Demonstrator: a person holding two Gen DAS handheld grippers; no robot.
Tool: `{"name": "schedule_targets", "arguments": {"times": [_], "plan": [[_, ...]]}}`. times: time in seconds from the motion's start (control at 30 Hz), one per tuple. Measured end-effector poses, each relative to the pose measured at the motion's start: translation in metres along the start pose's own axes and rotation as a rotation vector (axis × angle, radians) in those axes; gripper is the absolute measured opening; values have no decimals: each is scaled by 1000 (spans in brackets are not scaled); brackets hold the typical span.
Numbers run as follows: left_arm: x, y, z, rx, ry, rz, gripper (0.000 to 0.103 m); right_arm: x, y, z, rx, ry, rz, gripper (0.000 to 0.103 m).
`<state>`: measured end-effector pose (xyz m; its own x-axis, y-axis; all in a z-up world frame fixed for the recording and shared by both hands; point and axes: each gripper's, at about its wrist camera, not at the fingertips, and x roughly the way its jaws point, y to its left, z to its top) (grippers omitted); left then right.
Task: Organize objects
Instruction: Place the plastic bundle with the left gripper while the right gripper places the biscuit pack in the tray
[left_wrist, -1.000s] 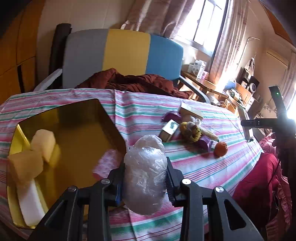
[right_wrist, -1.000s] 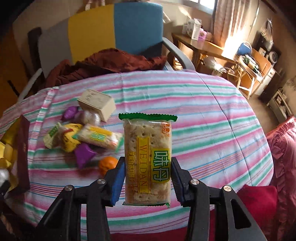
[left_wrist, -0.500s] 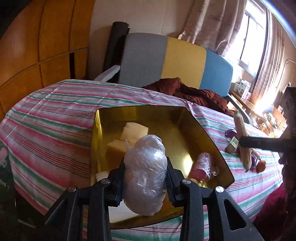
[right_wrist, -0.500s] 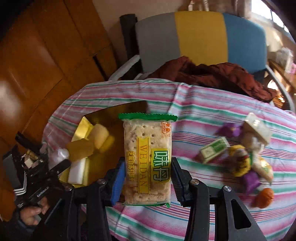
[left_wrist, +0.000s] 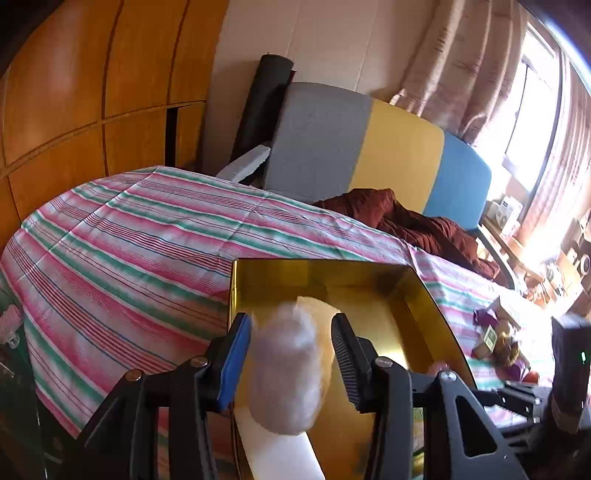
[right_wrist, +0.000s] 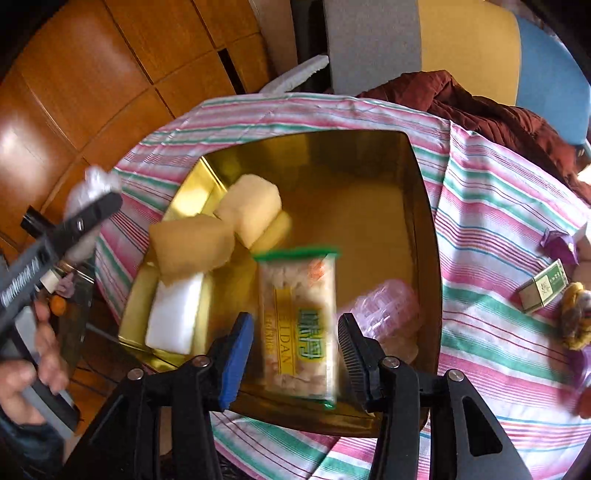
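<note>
While a second ago both packets sat pinched over the striped table (left_wrist: 147, 236), away from the gold tray (right_wrist: 424, 206), now hang right above it. Left gripper (left_wrist: 291, 354) opening, plastic-wrapped bundle (left_wrist: 284, 373) blurred and loose between the pads; right gripper (right_wrist: 295, 350) opening too, cracker packet (right_wrist: 299, 325) slipping free above the tray floor beside the pink wrapped item (right_wrist: 388, 310). Probably two more pieces sorted; snack pile (right_wrist: 546, 288) left to fetch.

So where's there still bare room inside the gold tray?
The shiny gold square tray is bare across its far right half, beyond the pink plastic packet. Its left side is crowded with yellow sponge blocks and a white foam slab.
</note>
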<state>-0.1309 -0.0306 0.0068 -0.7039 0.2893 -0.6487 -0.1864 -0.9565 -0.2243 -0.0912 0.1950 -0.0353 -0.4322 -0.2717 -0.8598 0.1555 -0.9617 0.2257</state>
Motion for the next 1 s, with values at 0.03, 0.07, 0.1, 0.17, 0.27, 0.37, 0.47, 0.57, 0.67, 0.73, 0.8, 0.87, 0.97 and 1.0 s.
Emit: {"name": "schedule_targets", "arguments": {"times": [0.03,0.07,0.1,0.17,0.27,0.37,0.47,0.57,0.67,0.73,0.8,0.87,0.97,1.0], "plan": [[6,1,3,1,16,4,55,1,-1,-2,4,3,-5,63],[10,2,6,1,32,8,62,1,-2,-4,6,0,-10,65],[12,3,8,-10,40,9,63,-1,-4,-5,6,-5,-15,65],[10,5,9,-35,33,25,63,-3,-6,-8,14,-11,-13,70],[-5,0,2,-27,-16,56,63,-7,-7,-13,17,-31,-18,77],[-20,-12,-12,7,-43,55,63,-10,-6,-17,19,-65,-32,92],[-29,-23,-27,41,-44,74,63,-16,-1,-22,2,-126,-71,101],[-32,-34,-43,62,-25,83,63,-22,6,-27,-28,-184,-124,103],[-35,-42,-56,74,-14,93,63,-29,11,-30,-53,-232,-173,103],[-36,-46,-64,76,-1,95,63,-33,14,-31,-65,-255,-204,103],[-37,-49,-69,78,7,103,63,-35,16,-31,-73,-262,-219,103],[-37,-53,-74,87,16,105,63,-38,15,-33,-69,-272,-233,103],[-39,-58,-78,102,19,112,63,-42,10,-37,-43,-287,-244,103],[-39,-60,-80,108,19,113,63,-43,9,-38,-34,-292,-248,103]]}}
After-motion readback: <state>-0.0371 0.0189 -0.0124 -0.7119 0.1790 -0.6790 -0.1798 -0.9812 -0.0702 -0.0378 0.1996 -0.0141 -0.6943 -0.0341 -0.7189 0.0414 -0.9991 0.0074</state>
